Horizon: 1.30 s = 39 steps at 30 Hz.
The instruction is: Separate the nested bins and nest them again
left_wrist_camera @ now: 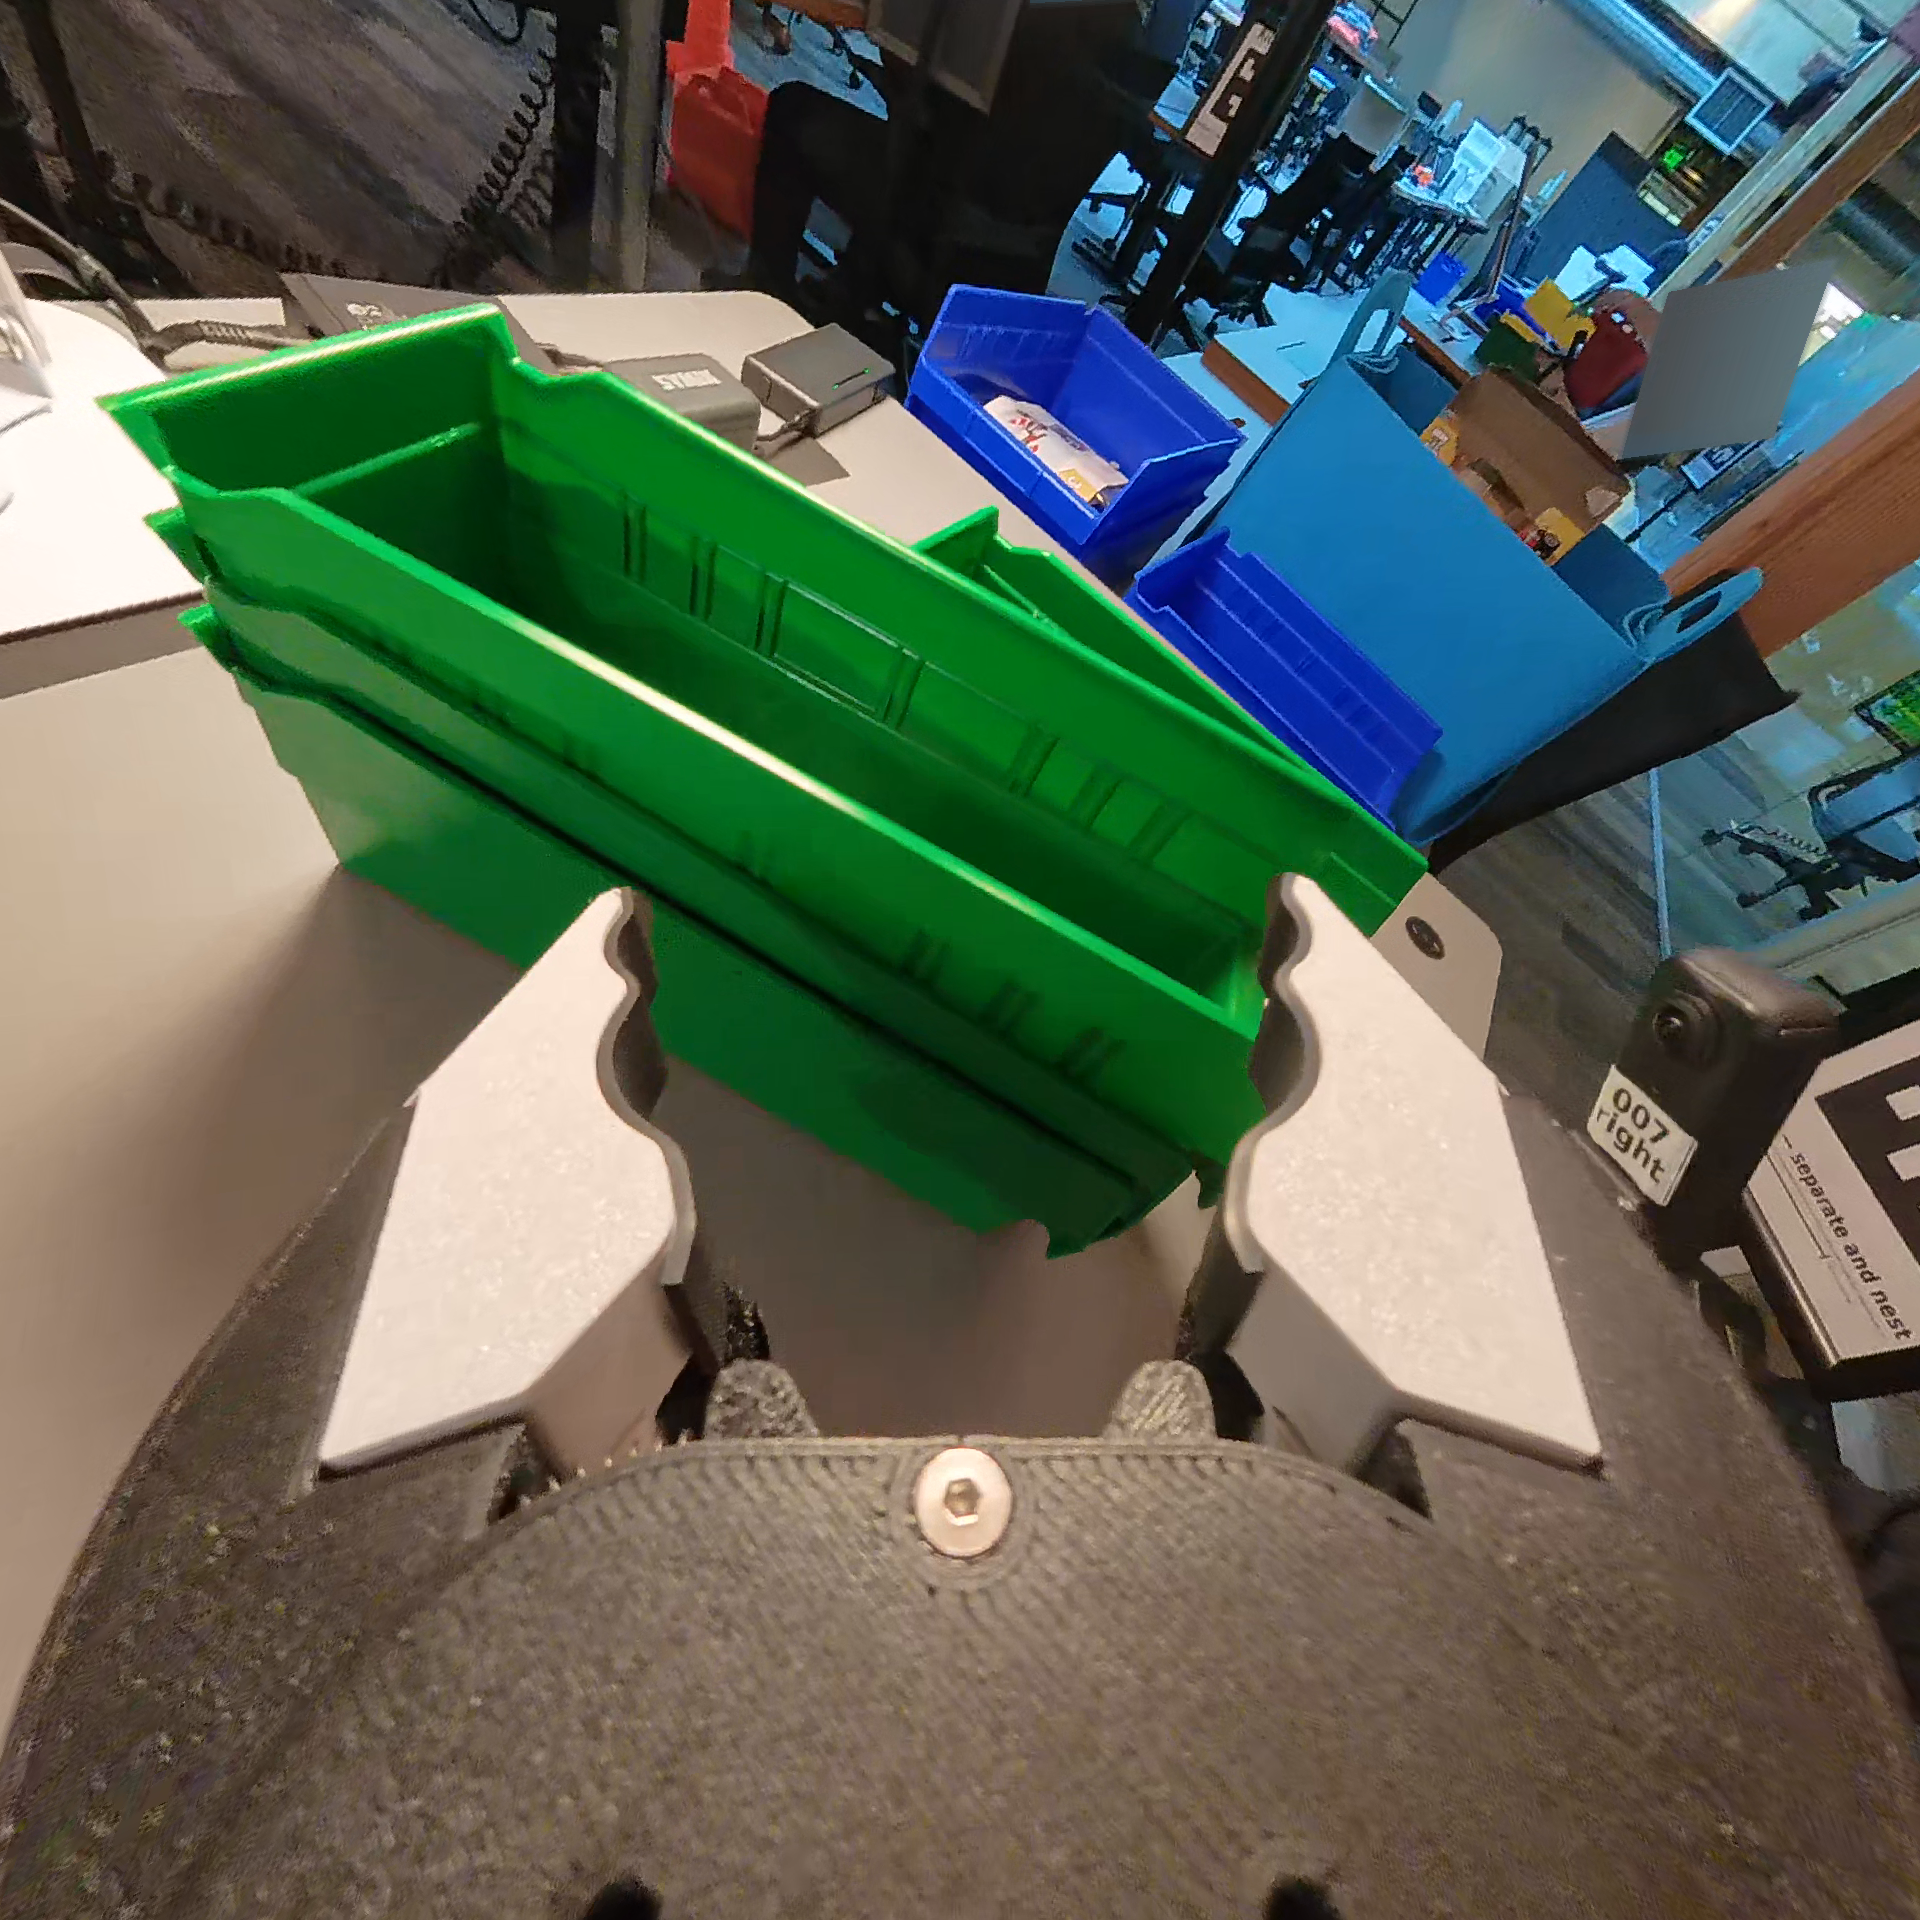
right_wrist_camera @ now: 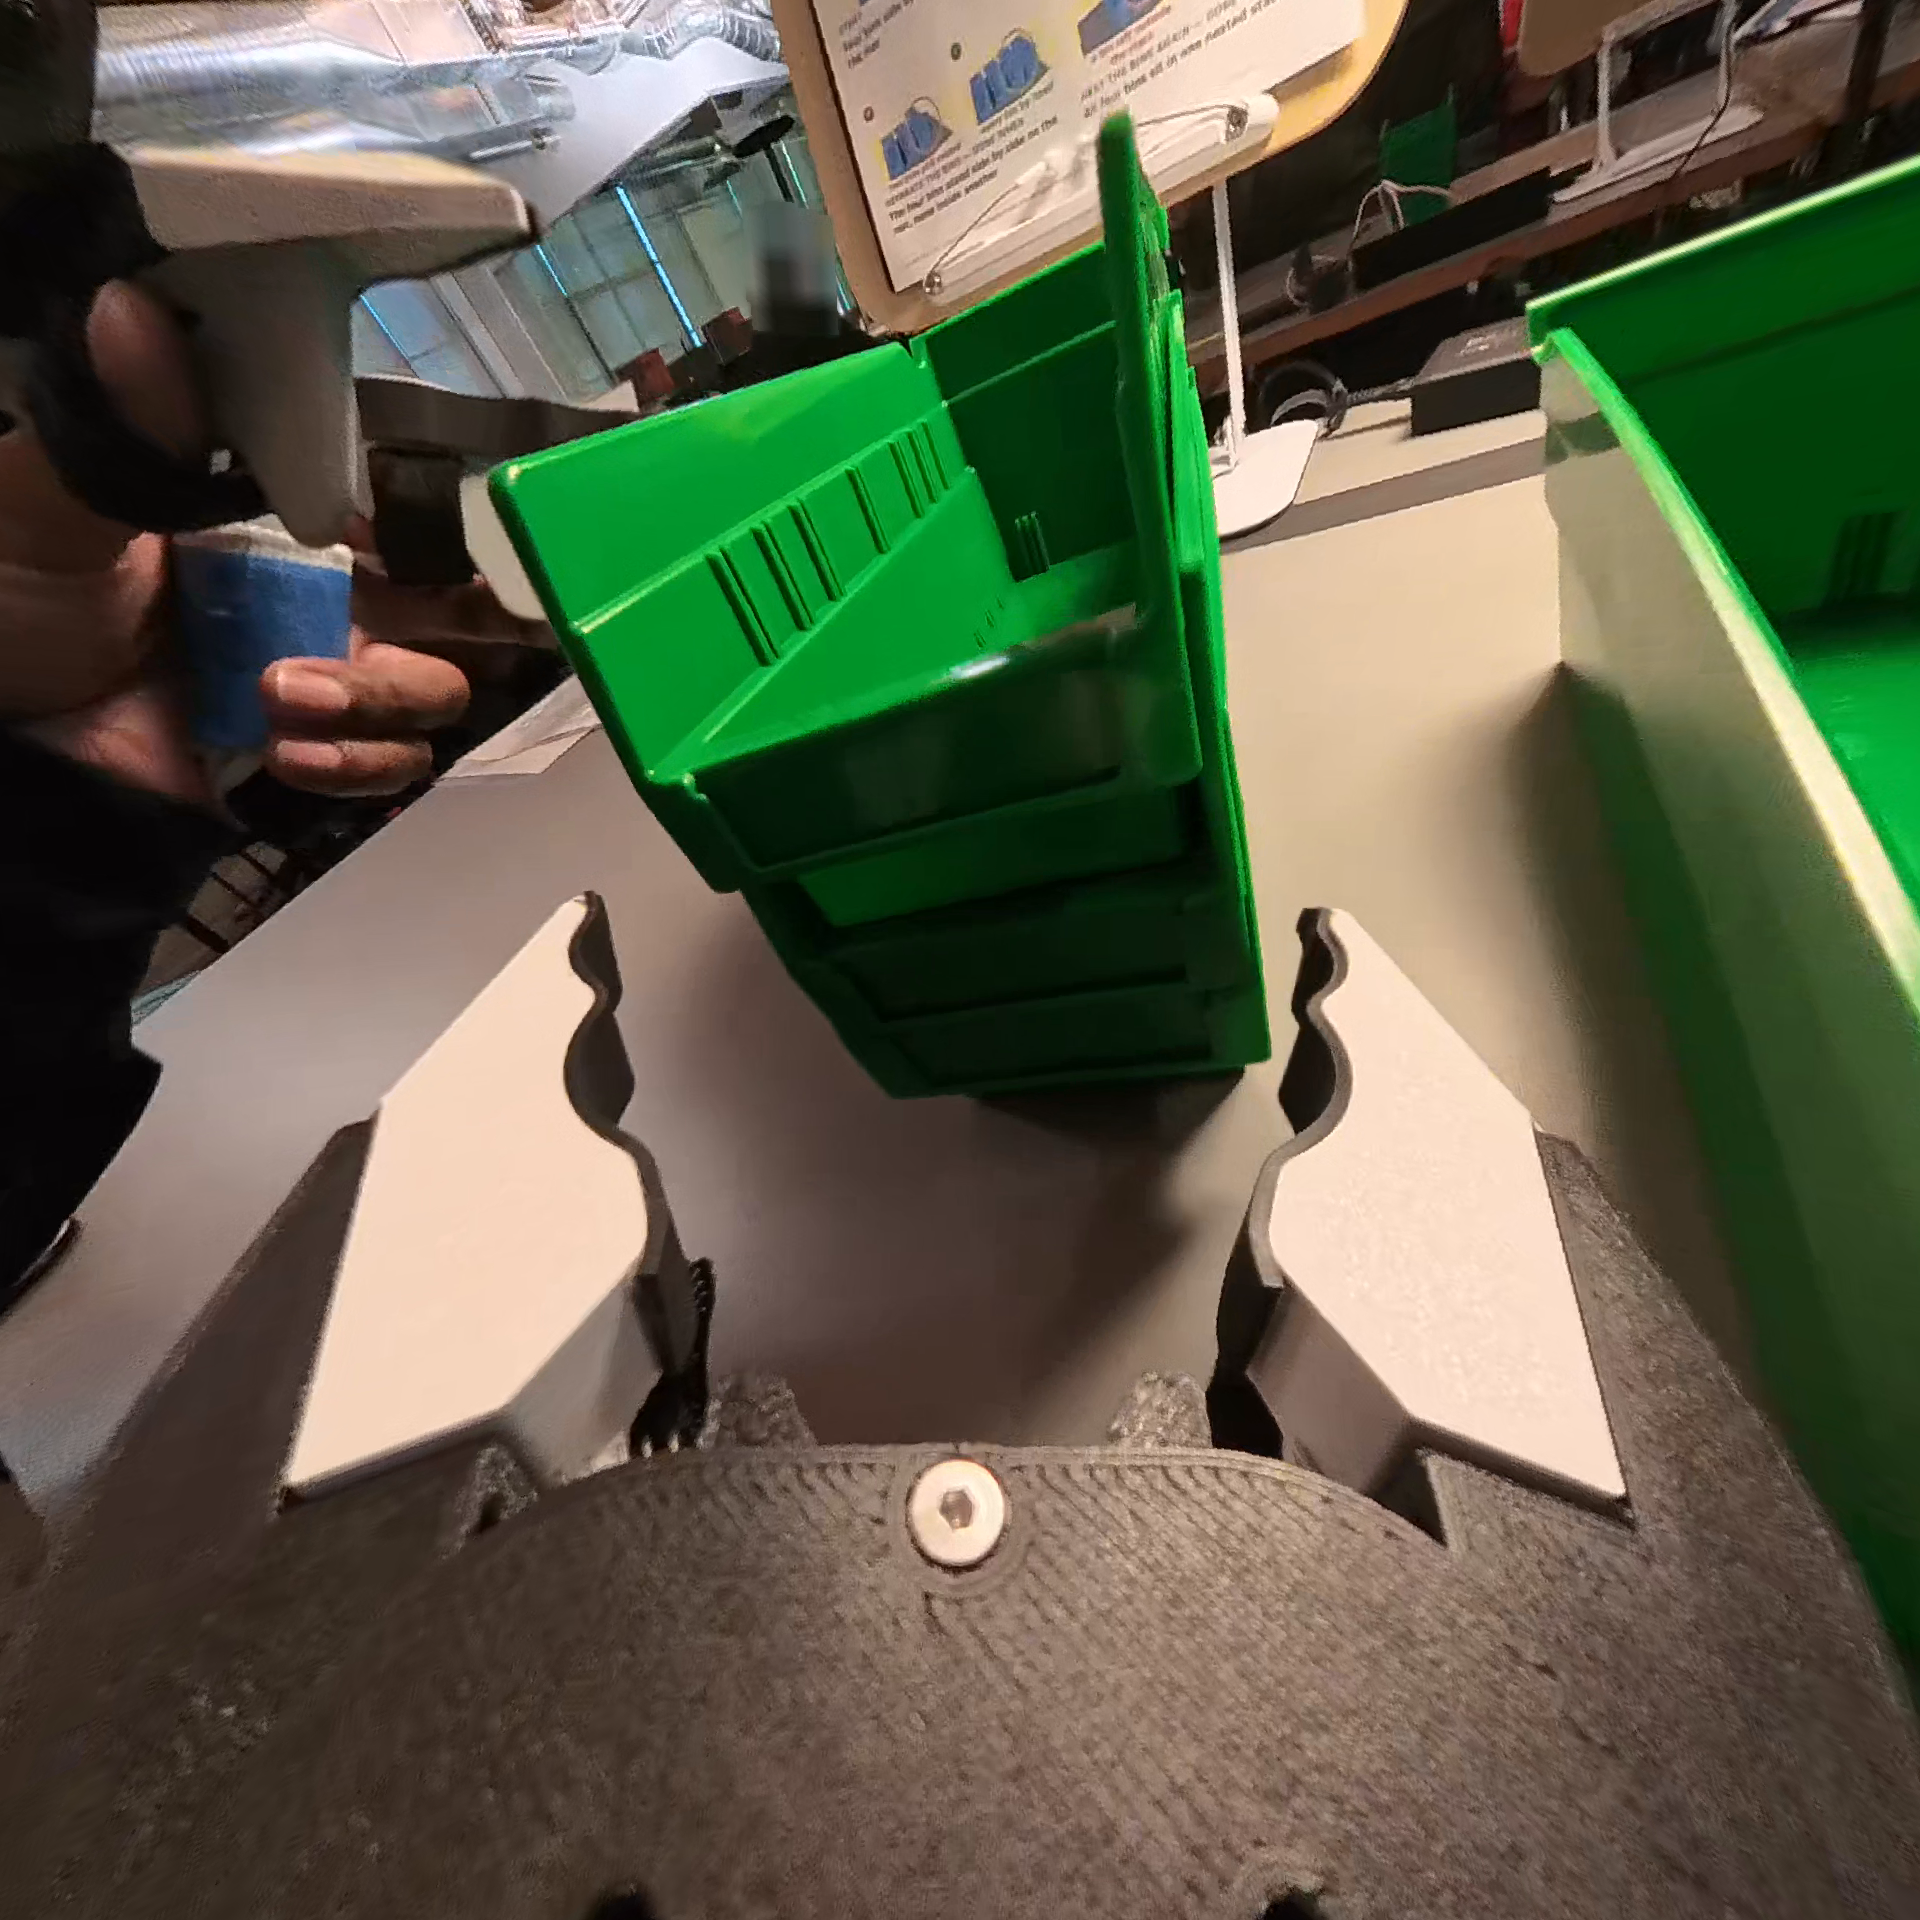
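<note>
A stack of nested green bins (left_wrist_camera: 727,748) stands on the grey table (left_wrist_camera: 156,831). The top bin sits tilted and partly raised in the stack. My left gripper (left_wrist_camera: 956,935) is open wide at the stack's long side, and its fingers (left_wrist_camera: 582,1039) flank the near end without gripping. In the right wrist view the stack (right_wrist_camera: 987,831) stands just ahead of my right gripper (right_wrist_camera: 951,935), which is open wide and empty. The left gripper (right_wrist_camera: 312,312), held by a hand, is at the stack's far left side there.
Another green bin (right_wrist_camera: 1766,540) lies close on the right and also shows behind the stack (left_wrist_camera: 1039,592). Blue bins (left_wrist_camera: 1070,416) and a blue folder stand beyond the table edge. Power bricks (left_wrist_camera: 821,374) and an instruction board (right_wrist_camera: 1039,125) are at the back.
</note>
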### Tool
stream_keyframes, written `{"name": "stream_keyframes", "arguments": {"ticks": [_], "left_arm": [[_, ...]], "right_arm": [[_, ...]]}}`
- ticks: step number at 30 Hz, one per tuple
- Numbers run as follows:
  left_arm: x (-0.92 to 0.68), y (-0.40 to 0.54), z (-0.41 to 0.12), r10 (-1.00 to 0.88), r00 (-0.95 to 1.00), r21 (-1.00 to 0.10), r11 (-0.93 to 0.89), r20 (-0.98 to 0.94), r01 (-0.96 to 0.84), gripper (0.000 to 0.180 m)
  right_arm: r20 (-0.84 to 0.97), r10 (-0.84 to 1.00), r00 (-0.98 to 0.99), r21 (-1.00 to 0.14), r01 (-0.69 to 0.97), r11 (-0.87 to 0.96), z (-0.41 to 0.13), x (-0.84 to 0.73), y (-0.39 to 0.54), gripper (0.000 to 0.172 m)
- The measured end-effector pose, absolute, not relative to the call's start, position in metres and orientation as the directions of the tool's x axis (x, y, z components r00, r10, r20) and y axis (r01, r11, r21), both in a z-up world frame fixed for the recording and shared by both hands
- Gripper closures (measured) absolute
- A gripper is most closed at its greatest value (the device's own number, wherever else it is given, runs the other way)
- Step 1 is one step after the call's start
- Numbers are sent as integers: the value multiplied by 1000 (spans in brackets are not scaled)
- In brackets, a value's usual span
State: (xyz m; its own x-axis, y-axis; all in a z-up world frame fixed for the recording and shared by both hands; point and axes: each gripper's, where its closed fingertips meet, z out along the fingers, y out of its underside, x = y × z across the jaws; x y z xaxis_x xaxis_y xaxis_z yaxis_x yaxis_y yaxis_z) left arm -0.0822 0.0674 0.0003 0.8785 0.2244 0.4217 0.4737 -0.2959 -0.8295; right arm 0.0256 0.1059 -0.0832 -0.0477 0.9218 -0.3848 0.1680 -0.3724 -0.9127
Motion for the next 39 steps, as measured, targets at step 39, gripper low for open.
{"name": "stream_keyframes", "arguments": {"ticks": [39], "left_arm": [[-139, 81, -43, 442, 890, -396, -842, -114, 368, 40]], "right_arm": [[-583, 687, -435, -812, 343, -472, -81, 19, 30, 67]]}}
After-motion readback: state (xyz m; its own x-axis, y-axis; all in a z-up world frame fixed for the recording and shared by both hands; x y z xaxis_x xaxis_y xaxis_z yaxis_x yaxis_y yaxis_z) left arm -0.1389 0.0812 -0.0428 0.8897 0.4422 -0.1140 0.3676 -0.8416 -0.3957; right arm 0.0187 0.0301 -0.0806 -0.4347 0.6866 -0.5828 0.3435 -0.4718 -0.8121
